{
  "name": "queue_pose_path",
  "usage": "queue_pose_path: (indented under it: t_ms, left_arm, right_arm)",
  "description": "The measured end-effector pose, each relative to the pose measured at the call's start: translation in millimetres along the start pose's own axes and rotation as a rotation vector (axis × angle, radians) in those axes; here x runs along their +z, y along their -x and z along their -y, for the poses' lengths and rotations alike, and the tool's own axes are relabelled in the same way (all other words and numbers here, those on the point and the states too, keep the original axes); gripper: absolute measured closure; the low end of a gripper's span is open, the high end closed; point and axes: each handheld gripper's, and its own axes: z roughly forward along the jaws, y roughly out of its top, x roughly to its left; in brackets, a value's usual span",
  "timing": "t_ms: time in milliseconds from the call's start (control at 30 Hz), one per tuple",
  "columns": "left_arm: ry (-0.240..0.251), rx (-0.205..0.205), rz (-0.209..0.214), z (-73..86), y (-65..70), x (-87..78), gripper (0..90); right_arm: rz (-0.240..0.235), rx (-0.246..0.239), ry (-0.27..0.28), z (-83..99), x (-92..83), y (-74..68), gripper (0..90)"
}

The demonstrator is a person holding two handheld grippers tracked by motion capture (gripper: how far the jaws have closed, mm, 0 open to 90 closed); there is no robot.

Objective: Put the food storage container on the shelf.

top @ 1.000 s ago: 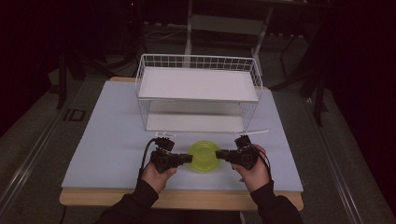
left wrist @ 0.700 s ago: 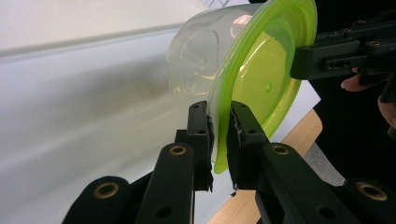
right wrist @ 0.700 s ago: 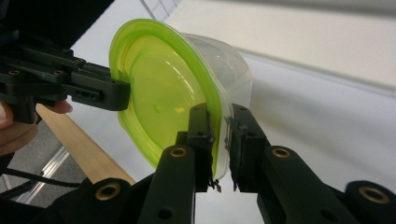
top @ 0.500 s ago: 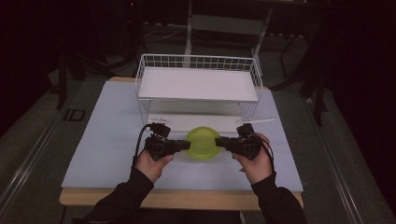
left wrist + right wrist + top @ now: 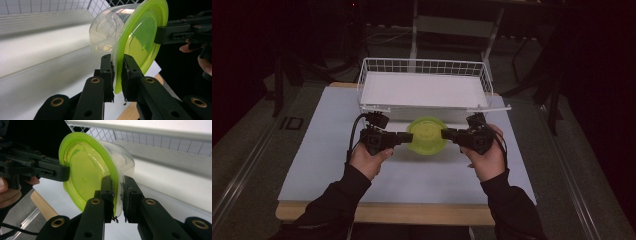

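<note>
A clear plastic container with a green lid (image 5: pixel 427 134) hangs above the table just in front of the wire basket (image 5: pixel 424 66). It is tipped so that the lid (image 5: pixel 140 42) faces the person. My left gripper (image 5: pixel 404 139) is shut on the lid's left rim (image 5: pixel 117 75). On the opposite rim (image 5: pixel 118 195) my right gripper (image 5: pixel 446 134) is shut. In the left gripper view the clear tub (image 5: pixel 107 30) points toward the basket. The right gripper view shows the lid (image 5: pixel 87 170) and the tub (image 5: pixel 122 157) behind it, with the left gripper's black jaw clamped at the far edge.
The white wire basket has a flat white floor (image 5: pixel 422 89) and stands at the back of the pale table mat (image 5: pixel 327 150). A wooden table edge (image 5: pixel 382 214) runs along the front. Dark floor and stand legs surround the table.
Both grippers have lifted the container off the table and carried it toward the basket, tipping its lid toward the person.
</note>
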Motion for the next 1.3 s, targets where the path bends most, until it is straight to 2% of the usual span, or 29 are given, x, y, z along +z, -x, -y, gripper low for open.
queue_pose_path:
  t_ms: [133, 267, 467, 733, 1067, 1133, 1300]
  left_arm:
    - [0.012, -0.003, 0.003, -11.2, -0.2, -4.5, 81.7]
    - [0.032, 0.007, -0.015, -22.6, 0.2, -7.6, 81.6]
    - [0.055, 0.0, -0.027, -43.5, -2.7, -11.7, 81.5]
    - [0.058, -0.014, -0.053, -69.5, -7.1, -12.5, 81.4]
    - [0.023, -0.056, -0.089, -90.8, -18.2, -4.4, 81.0]
    - [0.025, -0.048, -0.098, -94.2, -19.4, -3.5, 81.0]
    - [0.0, -0.063, -0.113, -102.9, -24.7, 4.8, 80.6]
  right_arm:
    - [-0.002, -0.001, 0.005, -12.5, -2.8, -1.2, 80.2]
    - [0.01, 0.001, 0.014, -25.3, -2.7, -1.4, 80.1]
    - [0.017, 0.011, 0.028, -48.0, -1.4, -0.1, 80.1]
    - [0.027, 0.026, 0.026, -74.9, 3.5, 5.2, 80.0]
    - [0.037, 0.069, 0.008, -95.7, 16.2, 15.5, 79.9]
    - [0.018, 0.099, -0.009, -98.1, 19.7, 20.0, 79.9]
    - [0.032, 0.119, -0.025, -104.9, 26.1, 27.4, 79.9]
